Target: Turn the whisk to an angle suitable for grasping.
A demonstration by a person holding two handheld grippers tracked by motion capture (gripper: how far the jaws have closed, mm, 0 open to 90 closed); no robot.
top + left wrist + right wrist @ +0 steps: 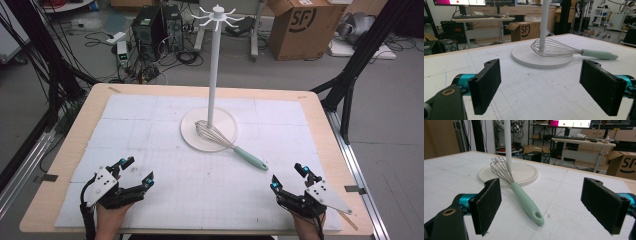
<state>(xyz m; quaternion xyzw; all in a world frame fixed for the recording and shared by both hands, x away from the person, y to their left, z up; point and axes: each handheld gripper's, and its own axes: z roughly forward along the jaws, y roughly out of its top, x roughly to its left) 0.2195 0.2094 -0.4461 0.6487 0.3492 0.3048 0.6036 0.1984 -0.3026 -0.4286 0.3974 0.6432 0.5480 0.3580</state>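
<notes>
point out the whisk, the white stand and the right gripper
whisk [525, 201], right gripper view, middle of its green handle
white stand [213, 70], high view, halfway up its pole
right gripper [288, 176], high view, midway between its open jaws' tips

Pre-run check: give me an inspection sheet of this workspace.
Surface: wooden table under a white gridded foam sheet, lightly scuffed.
Job's things: whisk with mint-green handle, wire head resting on the round base of the white hook stand, handle on the sheet.
Clutter: nothing seen on the sheet.
Grippers: left gripper and right gripper both open, holding nothing, near the table's front edge.
Cables: a black cable trails from the left gripper; tangled leads on the floor behind.
Surroundings: cardboard box, computer towers, black frame struts.
</notes>
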